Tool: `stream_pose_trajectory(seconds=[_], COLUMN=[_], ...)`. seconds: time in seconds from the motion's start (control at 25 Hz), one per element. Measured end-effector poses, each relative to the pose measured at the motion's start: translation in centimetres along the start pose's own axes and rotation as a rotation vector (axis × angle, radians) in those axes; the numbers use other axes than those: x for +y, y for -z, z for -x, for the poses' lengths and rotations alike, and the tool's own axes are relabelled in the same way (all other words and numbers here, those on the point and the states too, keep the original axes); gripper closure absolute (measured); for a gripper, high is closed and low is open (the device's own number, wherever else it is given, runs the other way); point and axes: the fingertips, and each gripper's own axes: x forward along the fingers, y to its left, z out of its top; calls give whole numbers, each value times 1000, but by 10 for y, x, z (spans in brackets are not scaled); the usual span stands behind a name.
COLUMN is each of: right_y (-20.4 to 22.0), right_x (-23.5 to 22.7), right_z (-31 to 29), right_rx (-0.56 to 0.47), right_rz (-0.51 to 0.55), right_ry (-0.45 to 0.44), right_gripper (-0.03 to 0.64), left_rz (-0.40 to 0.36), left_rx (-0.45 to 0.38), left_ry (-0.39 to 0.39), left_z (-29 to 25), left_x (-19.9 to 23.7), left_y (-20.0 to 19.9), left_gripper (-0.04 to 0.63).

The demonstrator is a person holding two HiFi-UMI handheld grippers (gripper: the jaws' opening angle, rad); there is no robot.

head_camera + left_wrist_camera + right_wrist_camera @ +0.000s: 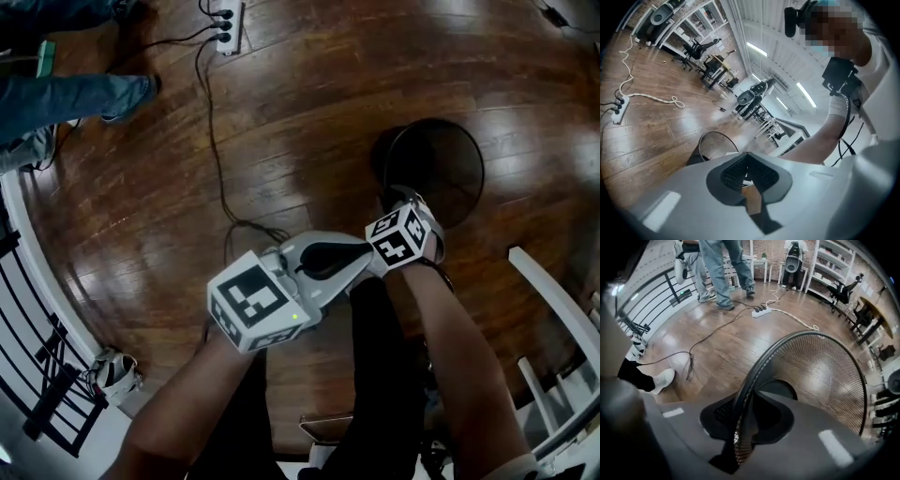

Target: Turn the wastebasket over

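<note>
A black wire-mesh wastebasket [436, 169] stands upright on the wooden floor, its mouth facing up. My right gripper [398, 202] points steeply down at its near rim, the jaws mostly hidden under the marker cube. In the right gripper view the wastebasket's rim [754, 376] and mesh wall run between the pads, and the right gripper [747, 420] is shut on them. My left gripper [364, 258] hangs just left of the right one, short of the basket, shut with nothing in it. From the left gripper [749, 176] the wastebasket [712, 145] shows ahead, to the left.
A black cable [214, 141] runs across the floor from a white power strip [228, 26] at the top. A person's legs in jeans [66, 98] stand at far left. A white railing [28, 253] borders the left, a white frame [553, 300] the right.
</note>
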Motion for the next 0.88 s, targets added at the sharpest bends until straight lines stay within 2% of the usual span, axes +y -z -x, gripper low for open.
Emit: stream_pose_trajectory(seconds=[0.08,0.28,0.44,0.68,0.88], right_y=[3,4,-1,-26,-43], right_x=[-3,-6,-20,-24,-8], right_z=[0,5,27,83,117], right_rx=[7,2,-69,-311,-487], right_rz=[17,32,-18,-251,-420], right_ry=[30,50,40,-145,-403], right_gripper=[577,586,591,592,601], left_rz=[12,21,14,6,0], left_rx=[8,15,24,22,51], left_ry=[-5,-28,-37,-61,-112], left_z=[0,2,1,-2,-2], left_x=[4,15,25,37,59], left_y=[4,6,2,-20,-26], left_gripper=[595,595,595,595,595])
